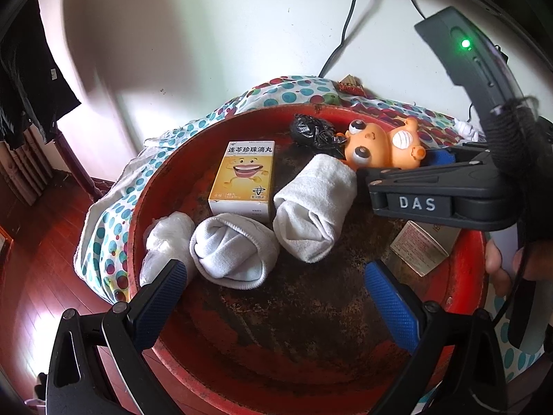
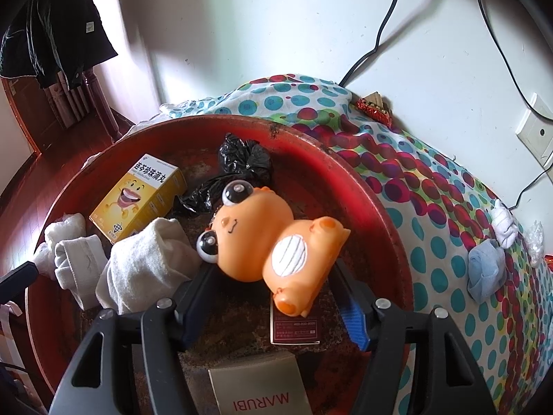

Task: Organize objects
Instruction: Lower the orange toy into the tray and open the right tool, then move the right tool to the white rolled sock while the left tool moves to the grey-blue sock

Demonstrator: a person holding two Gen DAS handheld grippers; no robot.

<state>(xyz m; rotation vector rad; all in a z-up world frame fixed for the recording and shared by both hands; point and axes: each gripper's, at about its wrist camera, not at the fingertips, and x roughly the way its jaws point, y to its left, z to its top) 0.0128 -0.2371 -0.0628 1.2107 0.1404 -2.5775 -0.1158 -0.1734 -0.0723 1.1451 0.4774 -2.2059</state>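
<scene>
A round red tray [image 1: 145,186] [image 2: 387,214] holds a yellow medicine box [image 1: 243,180] [image 2: 138,200], two rolled white socks [image 1: 235,252] [image 1: 316,207], a white wad [image 1: 166,238], a crumpled black bag [image 1: 314,133] [image 2: 242,162], an orange toy frog [image 1: 383,147] [image 2: 269,238] and a MARUBI box [image 2: 259,385] [image 1: 423,245]. My left gripper [image 1: 276,287] is open and empty over the tray's near part. My right gripper [image 2: 273,297] has its jaws on either side of the frog's lower body; it also shows in the left wrist view [image 1: 401,173].
The tray rests on a polka-dot cloth [image 2: 449,207]. On the cloth lie a blue sock [image 2: 484,273], a white sock [image 2: 503,224] and a red wrapper [image 2: 375,107]. A small dark red box [image 2: 293,328] lies under the frog. Cables hang on the white wall [image 2: 380,34]. Red wooden floor is at left.
</scene>
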